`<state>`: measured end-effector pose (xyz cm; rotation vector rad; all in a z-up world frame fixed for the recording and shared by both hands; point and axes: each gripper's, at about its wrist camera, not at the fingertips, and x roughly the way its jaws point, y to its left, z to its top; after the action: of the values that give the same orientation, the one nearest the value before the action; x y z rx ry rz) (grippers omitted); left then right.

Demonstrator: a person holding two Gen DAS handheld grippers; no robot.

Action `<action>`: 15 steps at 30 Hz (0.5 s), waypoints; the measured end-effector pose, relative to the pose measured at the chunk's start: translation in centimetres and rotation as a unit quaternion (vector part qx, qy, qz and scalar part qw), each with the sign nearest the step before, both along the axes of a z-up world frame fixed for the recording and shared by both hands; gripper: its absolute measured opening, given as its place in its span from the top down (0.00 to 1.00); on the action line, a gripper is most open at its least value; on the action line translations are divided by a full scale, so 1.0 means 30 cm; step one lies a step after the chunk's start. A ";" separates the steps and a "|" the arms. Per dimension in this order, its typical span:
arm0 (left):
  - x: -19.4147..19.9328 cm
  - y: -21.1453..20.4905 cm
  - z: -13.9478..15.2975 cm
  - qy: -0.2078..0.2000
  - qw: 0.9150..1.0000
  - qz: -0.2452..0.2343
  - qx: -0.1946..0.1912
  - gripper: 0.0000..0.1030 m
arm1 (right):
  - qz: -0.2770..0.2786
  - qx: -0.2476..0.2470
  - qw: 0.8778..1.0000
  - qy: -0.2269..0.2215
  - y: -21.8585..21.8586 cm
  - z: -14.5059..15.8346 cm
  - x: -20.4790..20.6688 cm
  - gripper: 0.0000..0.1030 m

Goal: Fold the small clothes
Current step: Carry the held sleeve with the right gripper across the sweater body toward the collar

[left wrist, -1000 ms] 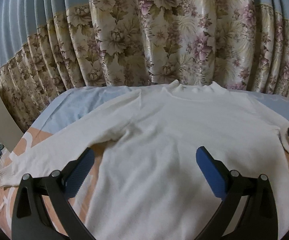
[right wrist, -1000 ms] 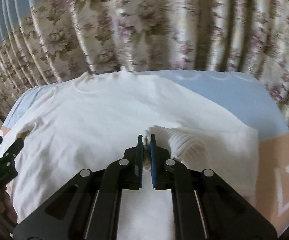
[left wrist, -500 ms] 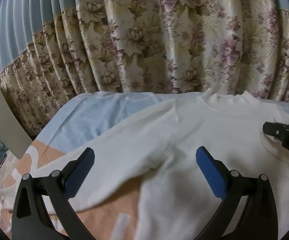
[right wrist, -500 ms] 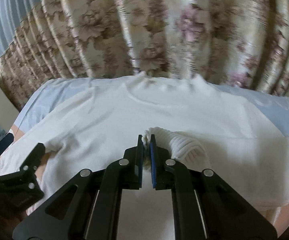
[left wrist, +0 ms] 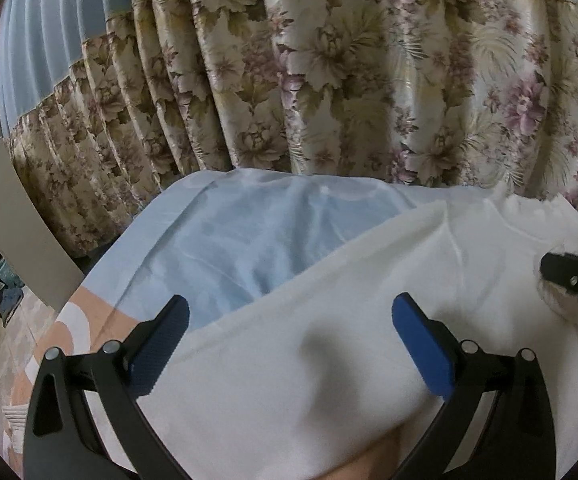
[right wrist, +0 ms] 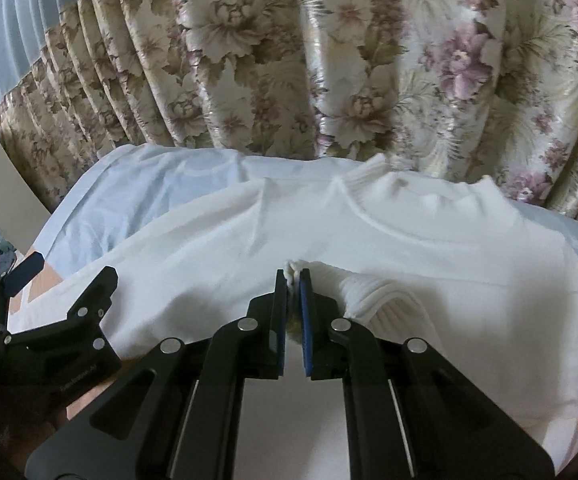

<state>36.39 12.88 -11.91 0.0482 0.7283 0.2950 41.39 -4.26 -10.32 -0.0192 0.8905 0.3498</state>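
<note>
Floral curtain [left wrist: 329, 80] behind | left tongs [left wrist: 289, 332] wide open over sweater [left wrist: 329, 340] | right tongs [right wrist: 293, 280] pinching cuff [right wrist: 369, 296]

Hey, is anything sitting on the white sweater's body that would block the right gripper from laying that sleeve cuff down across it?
Nothing visible does. The right gripper pinches the ribbed cuff over the sweater, whose front lies bare. The open left gripper hovers off to its side.

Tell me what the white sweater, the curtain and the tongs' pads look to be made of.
White sweater: soft knit, matte; its ribbed cuff shows raised ridges. Curtain: woven floral fabric, likely satin-like, given the sheen on its pleats. Pads of the left tongs: blue, probably rubber; one pad shows a fine grid texture.
</note>
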 end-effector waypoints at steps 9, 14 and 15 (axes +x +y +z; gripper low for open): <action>-0.021 0.078 0.000 0.003 1.000 0.005 0.006 0.02 | 0.023 -0.019 0.999 0.012 0.169 -0.067 0.021 0.93; -0.046 0.089 0.006 0.001 1.000 0.005 0.003 0.02 | 0.043 -0.012 0.999 0.031 0.198 -0.086 0.018 0.81; -0.046 0.089 0.006 0.001 1.000 0.006 0.004 0.02 | 0.048 -0.002 0.998 0.035 0.198 -0.082 0.013 0.79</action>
<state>35.00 15.54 -11.73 0.0510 0.7301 0.3089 41.79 1.69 -12.78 -0.0546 0.9618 0.4406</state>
